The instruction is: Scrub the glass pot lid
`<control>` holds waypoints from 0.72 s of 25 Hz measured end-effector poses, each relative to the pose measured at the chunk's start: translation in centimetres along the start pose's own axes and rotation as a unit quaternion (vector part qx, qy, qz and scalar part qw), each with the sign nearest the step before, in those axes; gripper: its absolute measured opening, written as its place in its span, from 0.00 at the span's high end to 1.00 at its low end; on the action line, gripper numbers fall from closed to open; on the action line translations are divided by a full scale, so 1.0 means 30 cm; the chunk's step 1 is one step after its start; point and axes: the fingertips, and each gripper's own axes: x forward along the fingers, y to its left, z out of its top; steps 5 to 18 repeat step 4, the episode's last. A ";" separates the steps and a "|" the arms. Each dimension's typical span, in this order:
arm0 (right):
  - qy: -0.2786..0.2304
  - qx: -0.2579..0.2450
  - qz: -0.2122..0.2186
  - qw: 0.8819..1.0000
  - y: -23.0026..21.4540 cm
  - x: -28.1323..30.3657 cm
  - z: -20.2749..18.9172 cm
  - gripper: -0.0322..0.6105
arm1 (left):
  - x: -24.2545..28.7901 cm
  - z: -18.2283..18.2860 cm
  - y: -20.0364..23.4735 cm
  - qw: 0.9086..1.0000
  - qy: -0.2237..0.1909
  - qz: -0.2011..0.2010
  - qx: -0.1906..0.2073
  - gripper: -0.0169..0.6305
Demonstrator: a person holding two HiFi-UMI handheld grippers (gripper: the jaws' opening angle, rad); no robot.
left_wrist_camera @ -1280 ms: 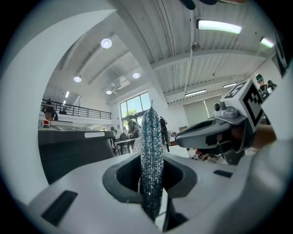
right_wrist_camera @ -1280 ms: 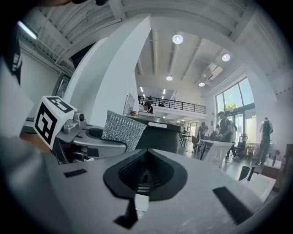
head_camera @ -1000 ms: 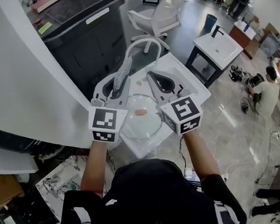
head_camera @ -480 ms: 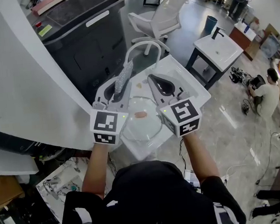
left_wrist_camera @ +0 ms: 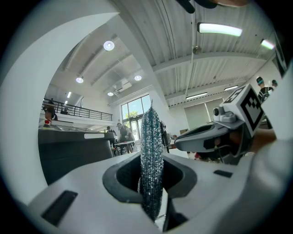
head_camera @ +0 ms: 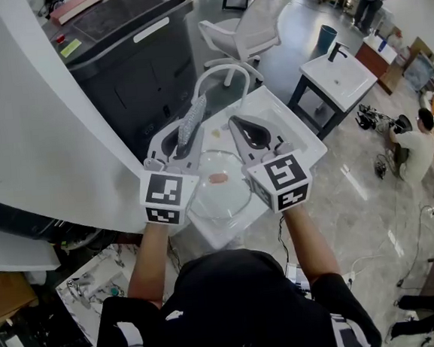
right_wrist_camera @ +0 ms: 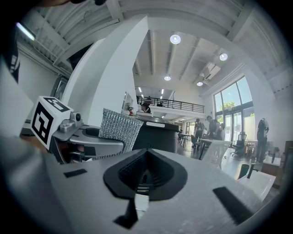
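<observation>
Lying between left claw [head_camera: 187,137], right claw [head_camera: 241,127]: lid [head_camera: 219,195]

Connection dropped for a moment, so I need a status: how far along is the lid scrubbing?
Done: the left gripper is clamped on the scrub pad. In hand: both grippers hover over the glass lid on the white basin; the pad points away from the glass, and the right gripper is shut, empty. Left: the scrubbing itself; no suds show on the lid.
</observation>
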 end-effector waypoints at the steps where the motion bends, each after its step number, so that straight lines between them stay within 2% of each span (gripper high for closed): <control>1: 0.000 0.000 0.000 1.000 0.000 -0.001 -0.001 0.95 | 0.000 0.000 -0.002 1.000 0.000 -0.001 0.000 0.86; 18: -0.003 0.000 0.000 1.000 0.003 -0.001 0.004 0.95 | 0.000 -0.002 -0.004 1.000 0.000 -0.001 0.000 0.86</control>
